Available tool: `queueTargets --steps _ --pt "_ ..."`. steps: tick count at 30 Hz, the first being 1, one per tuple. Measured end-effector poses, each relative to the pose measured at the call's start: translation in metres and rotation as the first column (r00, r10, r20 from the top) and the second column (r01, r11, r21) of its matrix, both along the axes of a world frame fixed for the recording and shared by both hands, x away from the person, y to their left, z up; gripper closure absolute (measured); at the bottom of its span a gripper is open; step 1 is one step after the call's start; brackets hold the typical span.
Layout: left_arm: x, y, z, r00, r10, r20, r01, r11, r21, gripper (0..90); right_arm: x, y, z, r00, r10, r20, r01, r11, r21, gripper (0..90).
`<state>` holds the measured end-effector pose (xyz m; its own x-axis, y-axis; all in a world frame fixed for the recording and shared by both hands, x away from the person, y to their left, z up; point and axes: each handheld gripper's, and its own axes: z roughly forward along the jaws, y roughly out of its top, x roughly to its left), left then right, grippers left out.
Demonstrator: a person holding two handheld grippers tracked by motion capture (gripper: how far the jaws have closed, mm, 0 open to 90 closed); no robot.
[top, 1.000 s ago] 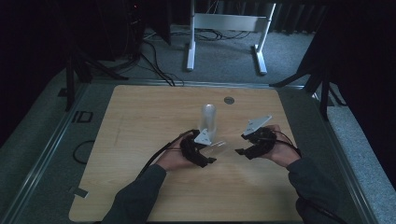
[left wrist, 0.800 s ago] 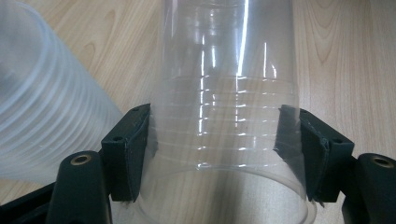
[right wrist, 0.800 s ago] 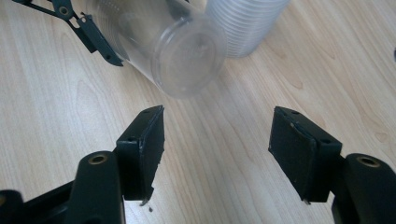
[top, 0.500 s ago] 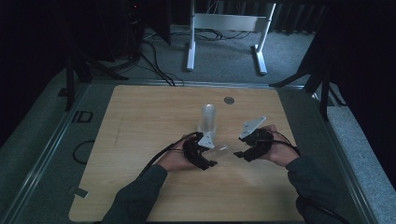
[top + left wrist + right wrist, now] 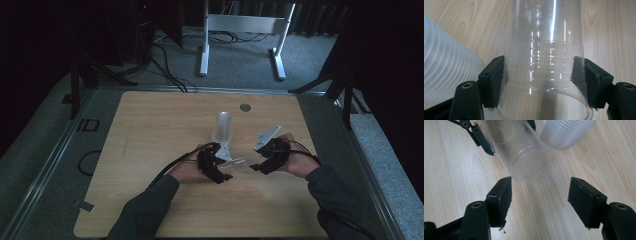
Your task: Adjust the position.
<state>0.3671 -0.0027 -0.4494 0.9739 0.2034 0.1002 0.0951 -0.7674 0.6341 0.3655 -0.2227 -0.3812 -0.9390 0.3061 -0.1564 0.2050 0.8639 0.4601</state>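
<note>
Since 1 second ago, both hands have drawn slightly nearer the person, and the left claw (image 5: 226,169) has kept its hold. Left claw: both pads pressed against the sides of 1 clear plastic cup (image 5: 544,65) near its rim, cup lying roughly level above the pale wooden bench (image 5: 150,130), base toward the right claw (image 5: 540,195). Right claw: jaws wide apart, holding nothing, just short of the cup's base. Ribbed stack of translucent plastic cups (image 5: 221,126) stands upright just beyond; contact with the held cup appears absent, though the high view is dim.
</note>
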Motion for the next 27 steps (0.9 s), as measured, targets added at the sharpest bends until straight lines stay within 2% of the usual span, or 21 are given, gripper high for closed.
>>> queueTargets --steps 11,23,25,27 --pt "-0.002 -0.002 0.003 0.9996 -0.03 -0.003 0.03 0.9988 0.04 29.5 -0.001 0.003 -0.002 0.9996 0.025 -0.015 -0.025 0.999 -0.021 35.3" --pt "-0.004 -0.005 0.004 0.9981 -0.058 0.021 0.055 0.9923 0.111 29.5 -0.002 0.01 -0.006 0.9977 0.056 -0.037 -0.058 0.997 -0.042 33.8" --pt "-0.005 -0.008 0.003 0.9972 -0.067 0.034 0.062 0.9889 0.135 29.4 -0.004 0.013 -0.008 0.9968 0.065 -0.048 -0.067 0.996 -0.052 33.1" --pt "-0.005 -0.008 0.003 0.9967 -0.072 0.036 0.067 0.9882 0.138 29.4 -0.004 0.015 -0.009 0.996 0.074 -0.051 -0.076 0.996 -0.053 32.9"
